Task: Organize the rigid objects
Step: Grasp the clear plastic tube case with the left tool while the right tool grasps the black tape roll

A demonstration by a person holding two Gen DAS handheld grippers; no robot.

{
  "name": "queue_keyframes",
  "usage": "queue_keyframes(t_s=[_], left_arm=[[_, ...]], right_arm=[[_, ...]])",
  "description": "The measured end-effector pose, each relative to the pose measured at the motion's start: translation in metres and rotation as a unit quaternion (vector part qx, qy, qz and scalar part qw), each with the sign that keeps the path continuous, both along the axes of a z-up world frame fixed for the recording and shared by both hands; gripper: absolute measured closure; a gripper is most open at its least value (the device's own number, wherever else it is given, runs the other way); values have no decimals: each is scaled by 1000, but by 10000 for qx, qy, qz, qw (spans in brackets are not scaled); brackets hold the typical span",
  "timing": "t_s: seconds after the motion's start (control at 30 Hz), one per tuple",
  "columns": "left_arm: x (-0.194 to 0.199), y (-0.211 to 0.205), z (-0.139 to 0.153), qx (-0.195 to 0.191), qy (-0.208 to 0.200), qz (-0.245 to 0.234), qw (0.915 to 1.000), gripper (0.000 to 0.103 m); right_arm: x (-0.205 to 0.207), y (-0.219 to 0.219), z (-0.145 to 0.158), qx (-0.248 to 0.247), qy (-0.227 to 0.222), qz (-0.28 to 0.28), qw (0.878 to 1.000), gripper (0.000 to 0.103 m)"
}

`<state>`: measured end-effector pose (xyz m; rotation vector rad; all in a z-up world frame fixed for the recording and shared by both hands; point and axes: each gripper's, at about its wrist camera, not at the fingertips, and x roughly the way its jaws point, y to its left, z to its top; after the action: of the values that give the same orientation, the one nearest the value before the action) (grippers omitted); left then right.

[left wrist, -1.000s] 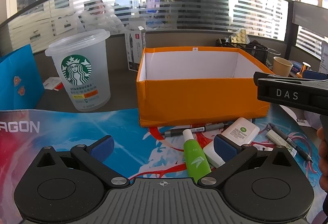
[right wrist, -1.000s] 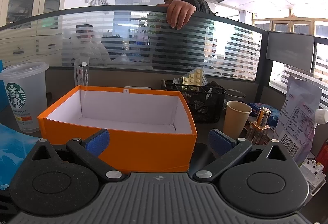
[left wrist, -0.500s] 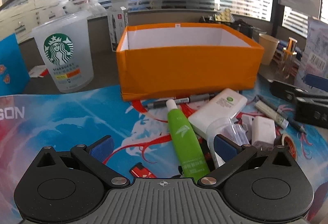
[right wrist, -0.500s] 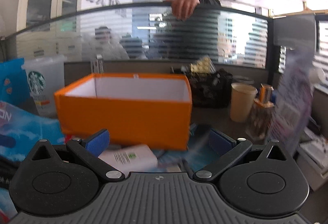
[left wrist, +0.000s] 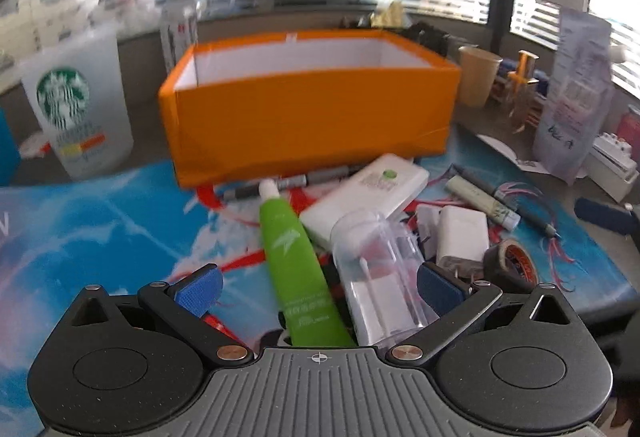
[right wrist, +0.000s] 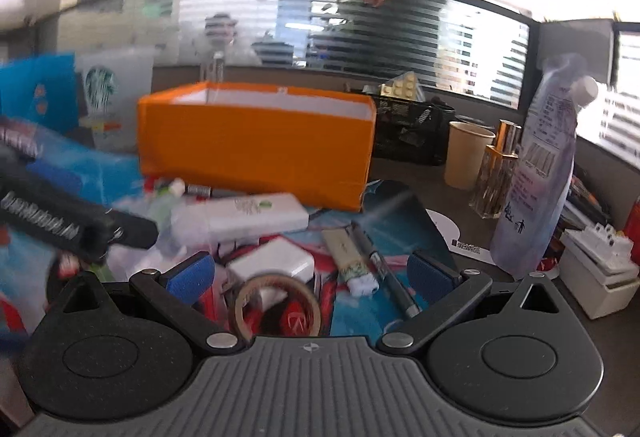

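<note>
Spread across the desk, a printed blue-and-red desk mat (left wrist: 100,221) under a heap of small items. At the mat's far edge, an open orange box (left wrist: 308,117) with a white interior, nothing visible inside from this angle. To the box's left, a frosted Starbucks cup (left wrist: 76,117); to its right, a paper cup (left wrist: 476,77) and a standing printed pouch (right wrist: 536,173). Just in front of the box, a white power bank (left wrist: 372,189) lying flat, with a dark marker pen (left wrist: 288,183) between it and the box wall. Beside the power bank, a green tube (left wrist: 296,269), white cap toward the box, running back between the fingers of the left gripper (left wrist: 318,287), spread wide and gripping nothing. Next to the tube, also inside that gap, a clear plastic case (left wrist: 376,269) (contents blurred, possibly cotton swabs). Right of the case, a white charger (left wrist: 462,237), then a slim pale tube (left wrist: 480,201) and a dark pen (left wrist: 516,201) lying side by side. Nearest the right gripper (right wrist: 310,275), likewise wide open and holding nothing, a tape roll (right wrist: 278,307) resting low between its fingers, touching neither pad as far as the motion blur allows.
</note>
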<state>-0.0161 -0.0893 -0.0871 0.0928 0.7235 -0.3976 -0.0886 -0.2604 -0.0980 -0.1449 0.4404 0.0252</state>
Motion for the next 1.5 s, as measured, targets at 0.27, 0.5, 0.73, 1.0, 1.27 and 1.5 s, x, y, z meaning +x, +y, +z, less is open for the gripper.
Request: queue_keyframes(t_s=[0.27,0.5,0.73,1.0,1.27,1.5], left_arm=[[2,-9,-5,-94,55,-255,9996,0],[9,-18,-13,-305,309,-547,9976,1],[11,-24,-16,-83,17,-574,9983,30],[8,-32,-17,194,-292,-741,9966,41],[7,-25,-9,-24,-360,-731,9967,42],[4,-14,6,-152,-609,-668,9958,44]], right_arm=[[10,-12,-16,419,450,359,9975,32],[16,-19,-17,673,724,574,9934,49],[22,-24,-19,747,826,710,9912,49],[27,-35,-19,882,785,628,9910,50],[25,-34,-14,765,616,646,9931,50],[21,-30,-2,600,392,632,9954,50]])
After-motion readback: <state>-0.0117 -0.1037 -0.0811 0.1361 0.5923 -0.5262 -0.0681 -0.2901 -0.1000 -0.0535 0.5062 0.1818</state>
